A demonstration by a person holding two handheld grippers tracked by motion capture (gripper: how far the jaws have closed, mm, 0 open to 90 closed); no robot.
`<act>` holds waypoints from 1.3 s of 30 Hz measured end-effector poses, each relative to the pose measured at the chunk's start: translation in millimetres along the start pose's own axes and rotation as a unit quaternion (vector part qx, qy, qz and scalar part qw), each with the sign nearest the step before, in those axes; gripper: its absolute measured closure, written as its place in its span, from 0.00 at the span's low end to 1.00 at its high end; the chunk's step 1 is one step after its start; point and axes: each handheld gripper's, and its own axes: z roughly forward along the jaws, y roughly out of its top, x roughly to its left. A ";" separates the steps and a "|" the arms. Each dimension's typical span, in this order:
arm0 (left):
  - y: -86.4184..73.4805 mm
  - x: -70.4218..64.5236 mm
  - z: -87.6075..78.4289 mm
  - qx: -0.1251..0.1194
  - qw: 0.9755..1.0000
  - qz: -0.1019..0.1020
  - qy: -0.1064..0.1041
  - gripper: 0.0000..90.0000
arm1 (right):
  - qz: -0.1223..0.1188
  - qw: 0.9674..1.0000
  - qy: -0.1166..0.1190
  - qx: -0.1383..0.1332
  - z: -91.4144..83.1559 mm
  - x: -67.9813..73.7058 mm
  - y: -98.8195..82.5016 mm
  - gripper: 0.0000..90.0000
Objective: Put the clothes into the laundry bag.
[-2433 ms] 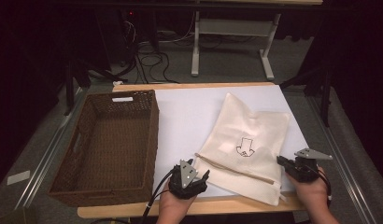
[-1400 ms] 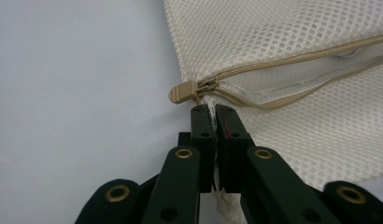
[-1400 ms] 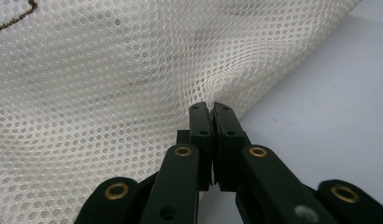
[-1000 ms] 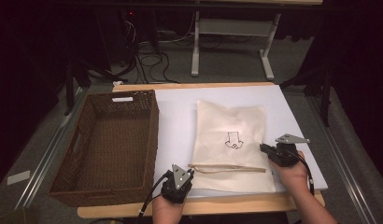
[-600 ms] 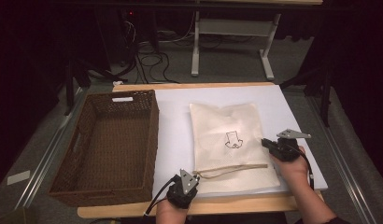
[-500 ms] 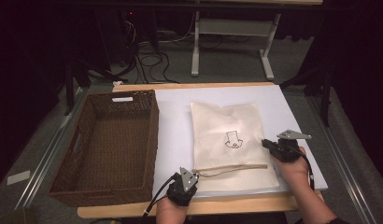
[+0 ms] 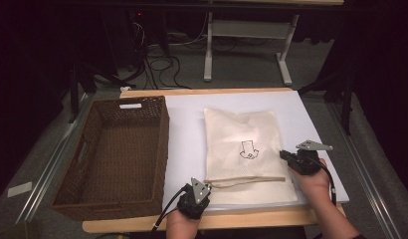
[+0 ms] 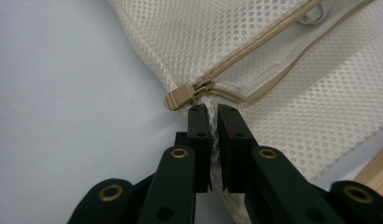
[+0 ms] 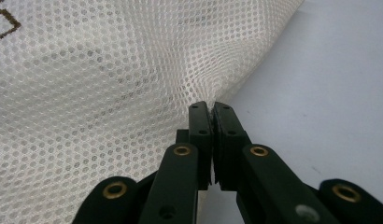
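A cream mesh bag [image 7: 244, 149] with a small dark arrow mark lies flat on the white table top [image 7: 187, 129], its zipper running across its near end. My left gripper [image 7: 204, 188] is shut on the bag's edge at the near left corner, just below the tan zipper pull [image 8: 178, 99]. The mesh bag [image 8: 283, 70] spreads away from those jaws. My right gripper [image 7: 284, 155] is shut on the bag's right edge, with mesh bag [image 9: 96, 84] fabric pinched between its jaws.
A dark brown wicker basket [image 7: 164, 144] stands at the left of the table, close beside the bag. The table's wooden front edge [image 7: 256, 219] runs just under both hands. Cables and a desk frame stand on the floor beyond.
Both grippers have turned the bag from a slanted lie to square on the table and drawn it slightly left. The left gripper moved a little right along the near edge.
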 end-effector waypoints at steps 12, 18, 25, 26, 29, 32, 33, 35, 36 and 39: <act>-2.0 7.4 -20.0 -0.027 0.999 -0.026 0.017 0.96 | 0.002 0.999 0.015 -0.050 -34.5 6.1 -0.9 1.00; 0.5 8.6 -25.5 -0.045 0.998 -0.041 0.008 0.92 | -0.015 0.998 0.030 -0.055 -46.9 17.5 -7.4 1.00; 1.6 14.7 -16.0 -0.017 0.997 -0.047 0.054 1.00 | -0.032 0.997 0.041 -0.053 -52.8 30.4 -12.4 1.00; -0.2 15.7 -8.0 0.002 0.997 -0.049 0.061 1.00 | -0.033 0.997 0.042 -0.049 -51.3 32.8 -12.8 1.00; -1.9 17.1 -0.5 0.023 0.996 -0.051 0.065 1.00 | -0.036 0.997 0.043 -0.046 -50.7 34.5 -13.0 1.00; -0.6 19.4 5.8 0.033 0.996 -0.051 0.060 1.00 | -0.041 0.997 0.046 -0.048 -50.7 35.7 -12.9 1.00; 0.5 19.4 7.4 0.033 0.997 -0.047 0.060 1.00 | -0.039 0.997 0.047 -0.048 -50.8 36.2 -13.0 1.00; 2.1 20.4 10.8 0.029 0.997 -0.044 0.056 1.00 | -0.039 0.997 0.048 -0.049 -50.3 35.9 -13.2 1.00; 2.7 20.8 12.0 0.024 0.997 -0.044 0.056 1.00 | -0.037 0.997 0.050 -0.048 -49.7 35.3 -13.4 1.00; 4.2 20.6 10.4 0.002 0.997 -0.045 0.062 1.00 | -0.038 0.997 0.050 -0.048 -50.0 34.8 -13.3 1.00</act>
